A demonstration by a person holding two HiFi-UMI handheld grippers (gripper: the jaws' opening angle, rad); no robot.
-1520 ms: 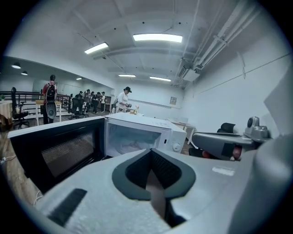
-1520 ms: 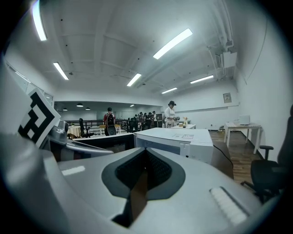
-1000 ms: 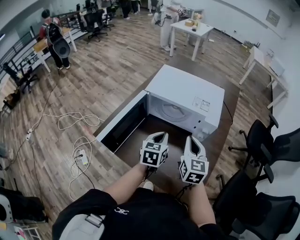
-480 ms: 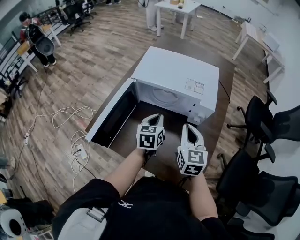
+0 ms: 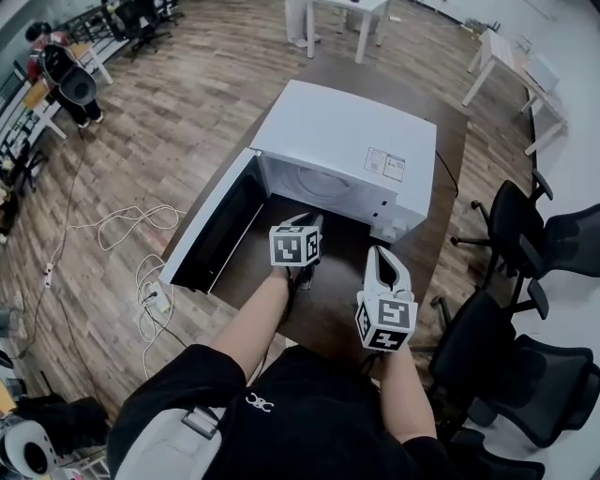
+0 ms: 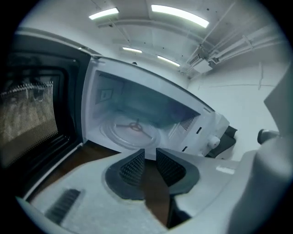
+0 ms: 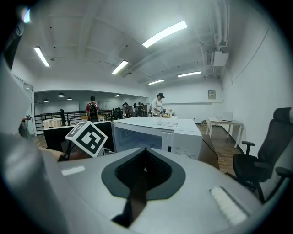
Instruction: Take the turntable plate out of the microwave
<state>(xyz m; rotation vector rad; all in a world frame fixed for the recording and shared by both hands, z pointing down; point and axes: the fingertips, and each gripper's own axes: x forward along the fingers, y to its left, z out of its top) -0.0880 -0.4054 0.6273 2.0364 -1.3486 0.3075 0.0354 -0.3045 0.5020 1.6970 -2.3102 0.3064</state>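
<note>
The white microwave (image 5: 347, 150) stands on a dark brown table (image 5: 450, 141) with its door (image 5: 211, 234) swung wide open to the left. The clear glass turntable plate (image 6: 132, 130) lies flat on the cavity floor, over its ring support. My left gripper (image 5: 307, 223) hovers over the table just in front of the cavity mouth and points at the plate. In the left gripper view that gripper's (image 6: 150, 153) jaws have just been opening and stand slightly apart with nothing between them. My right gripper (image 5: 381, 253) hangs farther back to the right, shut and empty (image 7: 145, 150).
Black office chairs (image 5: 525, 234) crowd the table's right side. Cables and a power strip (image 5: 155, 300) lie on the wood floor to the left. White tables (image 5: 337, 9) stand farther back. A person (image 5: 61, 80) stands at far left.
My left gripper has moved forward and down toward the open cavity. The right gripper has shifted only a little. The head view now sits closer over the microwave.
</note>
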